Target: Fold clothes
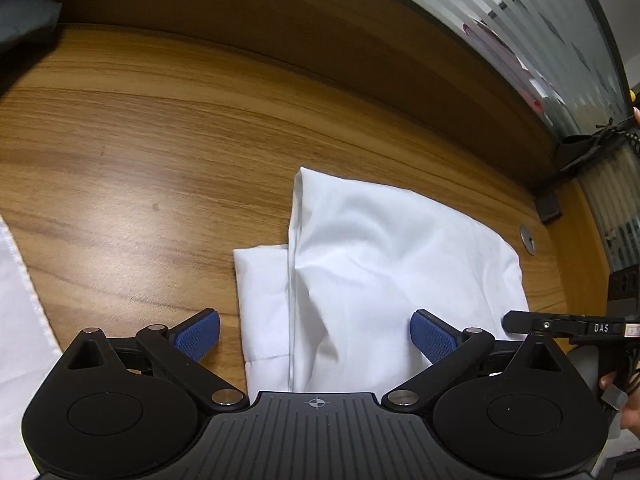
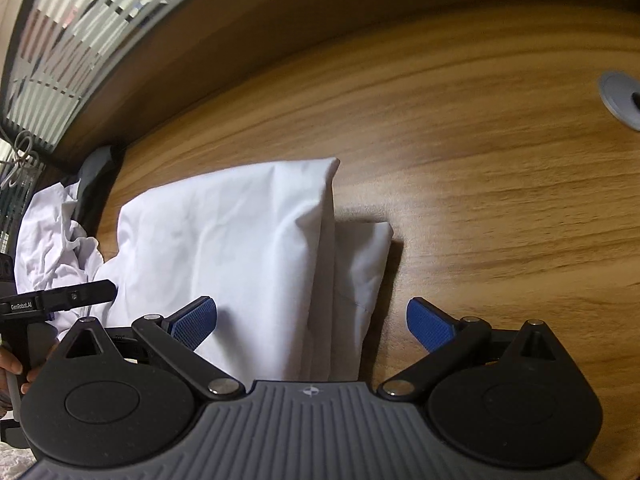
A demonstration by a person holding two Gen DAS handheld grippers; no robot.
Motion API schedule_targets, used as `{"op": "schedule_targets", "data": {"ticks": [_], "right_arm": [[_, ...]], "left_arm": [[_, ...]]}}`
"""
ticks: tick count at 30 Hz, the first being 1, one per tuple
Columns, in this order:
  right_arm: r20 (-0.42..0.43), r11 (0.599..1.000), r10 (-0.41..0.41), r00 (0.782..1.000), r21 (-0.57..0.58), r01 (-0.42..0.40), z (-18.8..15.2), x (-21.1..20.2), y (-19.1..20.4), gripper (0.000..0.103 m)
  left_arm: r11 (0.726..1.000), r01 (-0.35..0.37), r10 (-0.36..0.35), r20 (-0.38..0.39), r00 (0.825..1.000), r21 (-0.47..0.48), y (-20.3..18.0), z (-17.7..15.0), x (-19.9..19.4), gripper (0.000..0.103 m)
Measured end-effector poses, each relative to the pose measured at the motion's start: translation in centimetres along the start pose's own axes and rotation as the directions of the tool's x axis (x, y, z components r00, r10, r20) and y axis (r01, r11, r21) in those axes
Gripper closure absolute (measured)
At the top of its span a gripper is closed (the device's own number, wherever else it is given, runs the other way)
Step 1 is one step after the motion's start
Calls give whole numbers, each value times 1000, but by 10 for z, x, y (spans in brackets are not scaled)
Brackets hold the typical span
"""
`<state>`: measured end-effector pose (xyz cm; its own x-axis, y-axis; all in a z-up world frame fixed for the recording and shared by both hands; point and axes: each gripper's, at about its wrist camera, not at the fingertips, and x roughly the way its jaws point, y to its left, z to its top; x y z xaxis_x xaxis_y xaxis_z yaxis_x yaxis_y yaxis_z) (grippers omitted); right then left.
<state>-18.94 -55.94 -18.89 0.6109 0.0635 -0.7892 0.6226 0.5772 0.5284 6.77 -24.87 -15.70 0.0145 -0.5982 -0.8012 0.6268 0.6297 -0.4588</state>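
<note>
Both jaws standing wide apart, gripping nothing: left gripper [image 1: 315, 334] and right gripper [image 2: 312, 330] hovering over folded white garment [image 1: 384, 264]; next fold probably needs near-edge pinch.

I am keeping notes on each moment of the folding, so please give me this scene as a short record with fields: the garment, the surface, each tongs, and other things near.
garment: white folded garment, lying flat, a narrower layer showing along one side
surface: wooden table
left tongs: open, blue pads apart over the garment's near edge, nothing gripped
right tongs: open, above the same near edge, nothing gripped
other cloth: crumpled white cloth beside the garment
table fitting: round grey cable port
</note>
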Motion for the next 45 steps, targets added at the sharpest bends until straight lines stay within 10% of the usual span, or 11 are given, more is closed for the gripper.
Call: {"op": "schedule_targets", "data": {"ticks": [8,16,23,37,45], "right_arm": [[3,998,-7,1000,-66,7,4,17,23,6],[59,1000,27,998,3,-28,-4,3,34,56],[233,991,-24,972,134,-8,-20,-56,24,63],[487,887,-236,841,461,-18,-50,-180,-37,63],[504,807,-277,818,584,-87,-52,-189,-120,63]], "left_arm": [[999,36,-36,-7,999,-1,-6,1,16,8],[998,22,-23,27,999,51,-44,14,7,40],[974,101,-107,18,994,204,-109,47,8,40],[807,237,-213,-107,971,541,-312,117,83,39],[713,243,-153,-193,969,658,-404,131,159,39]]}}
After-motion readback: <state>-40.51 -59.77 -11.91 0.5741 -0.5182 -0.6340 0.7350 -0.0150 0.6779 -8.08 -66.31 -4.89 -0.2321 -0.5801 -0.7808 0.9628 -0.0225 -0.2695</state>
